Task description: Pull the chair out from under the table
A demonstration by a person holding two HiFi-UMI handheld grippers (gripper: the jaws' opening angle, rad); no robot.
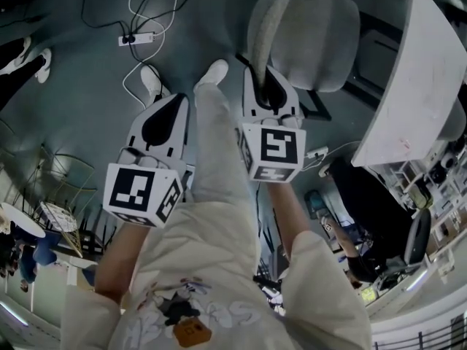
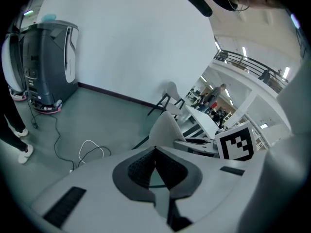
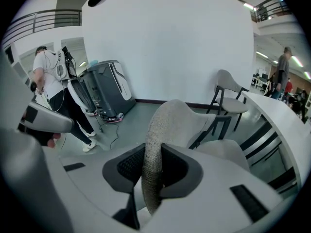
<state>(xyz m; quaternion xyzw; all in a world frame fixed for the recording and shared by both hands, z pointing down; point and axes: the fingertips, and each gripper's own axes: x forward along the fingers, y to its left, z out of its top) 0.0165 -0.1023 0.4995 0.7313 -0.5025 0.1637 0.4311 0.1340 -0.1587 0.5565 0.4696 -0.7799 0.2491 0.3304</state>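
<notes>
A: What has the right hand-held gripper (image 3: pixel 154 166) got?

B: It is clamped on the top edge of the chair (image 3: pixel 177 123); a dark pad presses each face of the grey fabric back.

A: And the left hand-held gripper (image 2: pixel 155 164)?

B: Clenched, pad against pad at the tips; it hangs over the floor (image 1: pixel 87 71), near the right one and to its left.

A: Where does the chair stand?

B: Beside the long curved edge of the white table (image 1: pixel 416 86); the seat faces that edge and the back faces the person. In the head view the seat lies just off the edge, uncovered.

A: The room?

B: Grey floor; a plain white wall (image 3: pixel 170 42); a second chair (image 3: pixel 228 89) at the table's far end; a grey machine (image 3: pixel 107 89) against the wall, with a bystander (image 3: pixel 48 76) beside it.

A: The arms?

B: Both forearms reach forward out of pale sleeves; both grippers tilt downward, marker cubes up toward the head camera.

A: Room to move?

B: Bare floor lies on the chair's near side; white cables (image 1: pixel 146 20) and a power strip (image 1: pixel 136 39) lie well left of the chair.
</notes>
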